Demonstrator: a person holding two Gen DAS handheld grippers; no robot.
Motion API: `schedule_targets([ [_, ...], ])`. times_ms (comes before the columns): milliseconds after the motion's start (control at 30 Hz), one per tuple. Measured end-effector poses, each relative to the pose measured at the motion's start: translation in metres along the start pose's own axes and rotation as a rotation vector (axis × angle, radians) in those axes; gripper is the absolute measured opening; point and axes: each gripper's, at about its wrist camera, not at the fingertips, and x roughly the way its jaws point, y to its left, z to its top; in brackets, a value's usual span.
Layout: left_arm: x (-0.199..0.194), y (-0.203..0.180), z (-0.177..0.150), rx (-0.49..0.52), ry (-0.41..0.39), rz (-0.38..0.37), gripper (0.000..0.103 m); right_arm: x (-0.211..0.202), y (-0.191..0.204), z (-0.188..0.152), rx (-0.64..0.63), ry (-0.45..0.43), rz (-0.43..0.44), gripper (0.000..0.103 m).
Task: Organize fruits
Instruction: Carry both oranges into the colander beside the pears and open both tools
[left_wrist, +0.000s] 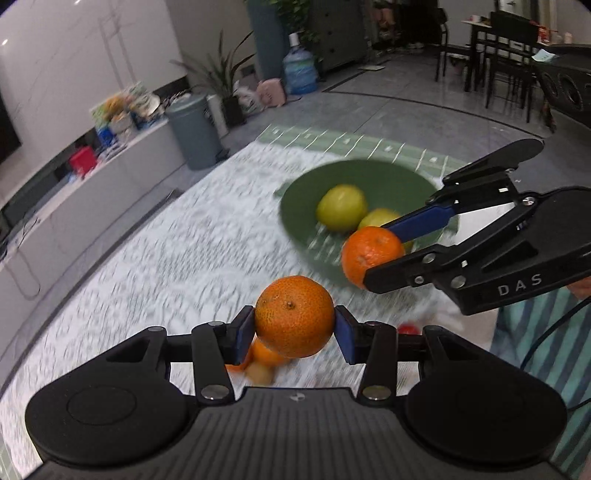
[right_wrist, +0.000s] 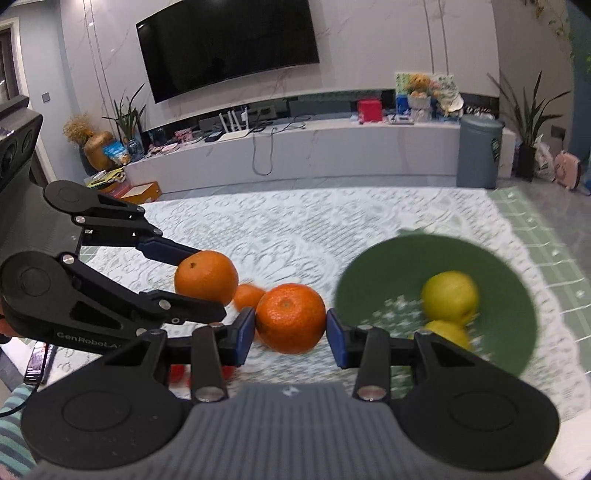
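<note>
- While both fruits hang above the counter (right_wrist: 280, 229), the left gripper (left_wrist: 294, 328) has its fingers clamped on an orange (left_wrist: 294, 316), stem dimple facing up toward the camera
- The right gripper (right_wrist: 290, 326) fingers are clamped on a second orange (right_wrist: 290, 318) beside the green bowl (right_wrist: 388, 266)
- Only the right view shows a red fruit (right_wrist: 177, 373) beneath

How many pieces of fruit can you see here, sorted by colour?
Orange: 3, namely the orange in the left tongs, the orange in the right tongs and a third orange on the cloth.
Yellow-green: 2, both yellow-green fruits in the green bowl.
Red: 1, a partly hidden red thing, maybe fruit.
Total: 6.
</note>
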Motion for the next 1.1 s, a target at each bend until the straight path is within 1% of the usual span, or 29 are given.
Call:
schedule_targets([
  [133, 0.009, -0.012, 0.025, 0.037, -0.025, -0.018, 0.052, -0.013, -0.018, 0.008, -0.032, -0.007, -0.042, 0.039],
  [267, 0.023, -0.017, 0.045, 0.035, -0.035, -0.036, 0.052, -0.018, -0.04, 0.016, -0.066, 0.009, -0.079, 0.039],
  [400, 0.042, -0.019, 0.062, -0.026, -0.019, -0.047, 0.052, -0.015, -0.062, 0.022, -0.097, 0.05, -0.122, 0.039],
  [567, 0.065, -0.026, 0.07, -0.121, 0.008, -0.035, 0.052, 0.005, -0.086, 0.027, -0.126, 0.126, -0.17, 0.039],
  [667, 0.077, -0.032, 0.072, -0.171, 0.033, -0.025, 0.052, 0.018, -0.098, 0.028, -0.143, 0.172, -0.177, 0.039],
  [733, 0.087, -0.036, 0.074, -0.193, 0.07, -0.008, 0.052, 0.027, -0.104, 0.028, -0.166, 0.202, -0.182, 0.039],
  [867, 0.103, -0.048, 0.075, -0.169, 0.136, 0.091, 0.052, 0.045, -0.113, 0.027, -0.217, 0.266, -0.183, 0.039],
  [900, 0.108, -0.049, 0.075, -0.168, 0.15, 0.103, 0.052, 0.05, -0.114, 0.027, -0.236, 0.286, -0.182, 0.039],
  [1033, 0.122, -0.048, 0.072, -0.202, 0.206, 0.082, 0.052, 0.066, -0.114, 0.024, -0.301, 0.352, -0.18, 0.039],
  [1100, 0.128, -0.047, 0.07, -0.198, 0.222, 0.079, 0.052, 0.072, -0.115, 0.025, -0.325, 0.375, -0.183, 0.039],
])
